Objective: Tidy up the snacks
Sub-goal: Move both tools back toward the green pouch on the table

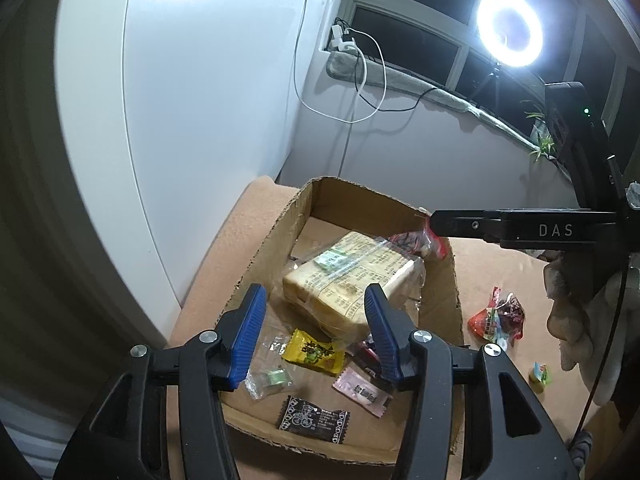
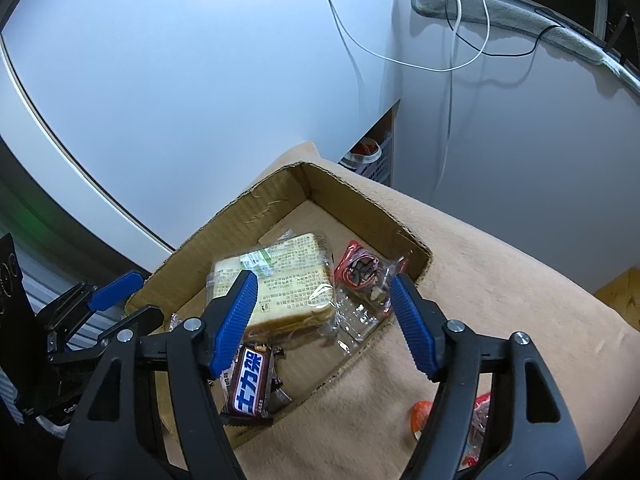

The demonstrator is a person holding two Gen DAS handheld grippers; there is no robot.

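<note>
An open cardboard box (image 1: 360, 200) (image 2: 256, 216) stands on a tan cloth. Inside lie a wrapped bread loaf (image 1: 348, 276) (image 2: 288, 276), a red packet (image 1: 416, 242) (image 2: 360, 270), a brown chocolate bar (image 2: 250, 384), a yellow candy (image 1: 312, 354), a pink sachet (image 1: 362, 392), a black candy (image 1: 312, 420) and a clear wrapper (image 1: 272, 380). My left gripper (image 1: 316, 296) hovers open over the box's near part, holding nothing. My right gripper (image 2: 324, 284) is open above the loaf and red packet, its pads touching neither.
Outside the box on the cloth (image 2: 500, 280) lie a red snack packet (image 1: 498, 318) and a small jelly cup (image 1: 540, 376). A gloved hand (image 1: 572, 320) holds the right tool. White walls stand behind, with cables (image 1: 360, 80) and a ring light (image 1: 510, 28).
</note>
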